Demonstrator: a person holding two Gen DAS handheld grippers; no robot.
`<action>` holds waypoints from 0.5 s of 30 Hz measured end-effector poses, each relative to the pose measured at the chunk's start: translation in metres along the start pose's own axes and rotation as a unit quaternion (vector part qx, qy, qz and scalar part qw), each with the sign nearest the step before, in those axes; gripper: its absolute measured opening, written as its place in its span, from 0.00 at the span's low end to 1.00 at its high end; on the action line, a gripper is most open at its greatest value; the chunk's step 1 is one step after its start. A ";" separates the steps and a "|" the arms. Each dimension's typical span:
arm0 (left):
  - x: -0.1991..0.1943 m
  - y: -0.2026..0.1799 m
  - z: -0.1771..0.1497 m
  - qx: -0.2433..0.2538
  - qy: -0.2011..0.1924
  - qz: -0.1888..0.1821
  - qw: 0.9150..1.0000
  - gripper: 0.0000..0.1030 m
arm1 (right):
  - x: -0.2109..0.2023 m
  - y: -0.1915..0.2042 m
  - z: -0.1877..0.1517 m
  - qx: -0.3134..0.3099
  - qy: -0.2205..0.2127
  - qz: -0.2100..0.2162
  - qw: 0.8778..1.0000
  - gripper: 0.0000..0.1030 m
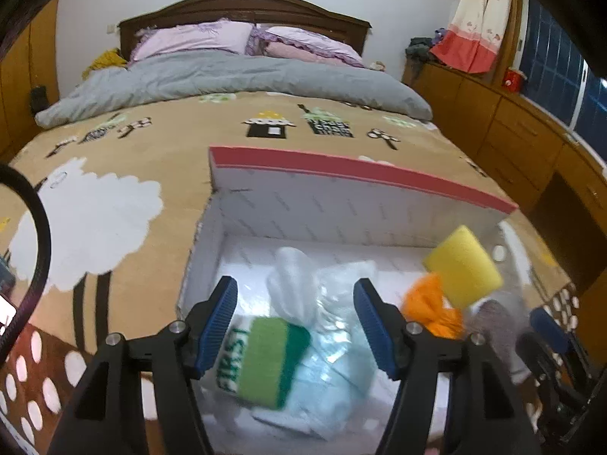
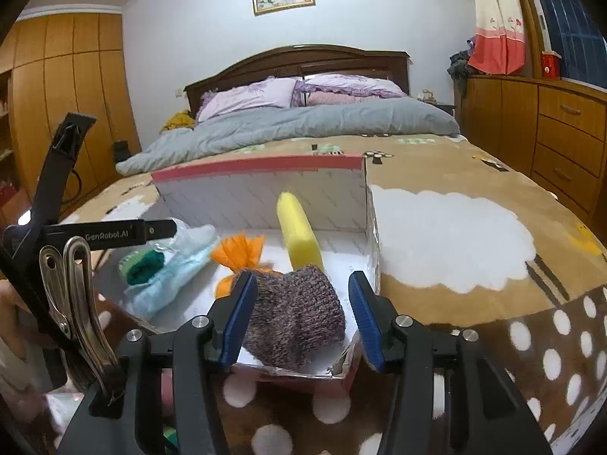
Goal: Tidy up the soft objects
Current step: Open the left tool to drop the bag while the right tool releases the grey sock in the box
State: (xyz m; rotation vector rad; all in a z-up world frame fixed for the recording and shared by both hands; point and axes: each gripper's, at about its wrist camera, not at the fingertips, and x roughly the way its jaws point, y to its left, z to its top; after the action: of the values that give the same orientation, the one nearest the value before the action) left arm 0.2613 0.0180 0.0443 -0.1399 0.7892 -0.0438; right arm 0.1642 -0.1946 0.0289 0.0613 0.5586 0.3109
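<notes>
A white box with a pink rim [image 1: 360,170] lies on the bed. Inside it are a clear pack of pale blue cloth with a green label [image 1: 265,360], an orange cloth [image 1: 428,303], a yellow sponge [image 1: 463,265] and a grey-purple knitted piece [image 2: 299,314]. My left gripper [image 1: 296,288] hangs open over the pack without touching it. My right gripper [image 2: 301,278] is open at the box's near right corner. The knitted piece lies on the box floor between its jaws, and the right pad stands apart from it. The yellow sponge [image 2: 299,231] leans just behind.
The box sits on a brown blanket with white clouds and dots [image 2: 455,235]. A grey duvet [image 1: 227,76] and purple pillows lie at the bed's head. Wooden drawers [image 2: 565,140] line the right side, a wardrobe [image 2: 64,113] the left. A metal clip [image 2: 76,295] hangs near left.
</notes>
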 end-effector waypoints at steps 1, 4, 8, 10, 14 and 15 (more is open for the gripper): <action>-0.003 -0.001 0.000 0.002 0.000 -0.002 1.000 0.65 | -0.004 0.001 0.001 -0.001 -0.004 0.002 1.000 0.50; -0.014 -0.007 -0.003 0.010 -0.004 0.000 1.000 0.65 | -0.010 0.003 0.003 -0.007 -0.010 0.002 1.000 0.50; -0.027 -0.011 -0.008 0.014 -0.004 -0.006 1.000 0.65 | -0.019 0.005 0.004 -0.009 -0.010 0.006 1.000 0.50; -0.033 -0.012 -0.010 0.013 -0.005 -0.007 1.000 0.65 | -0.024 0.006 0.004 -0.009 -0.009 0.008 1.000 0.50; -0.047 -0.012 -0.014 0.010 -0.005 -0.011 1.000 0.65 | -0.034 0.009 0.004 -0.012 -0.009 0.007 1.000 0.50; -0.049 -0.012 -0.015 0.010 -0.005 -0.011 1.000 0.65 | -0.036 0.010 0.004 -0.012 -0.009 0.008 1.000 0.50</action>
State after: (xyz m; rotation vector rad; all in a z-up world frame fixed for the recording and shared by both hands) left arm 0.2163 0.0092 0.0700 -0.1295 0.7771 -0.0710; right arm 0.1346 -0.1964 0.0524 0.0453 0.5369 0.3315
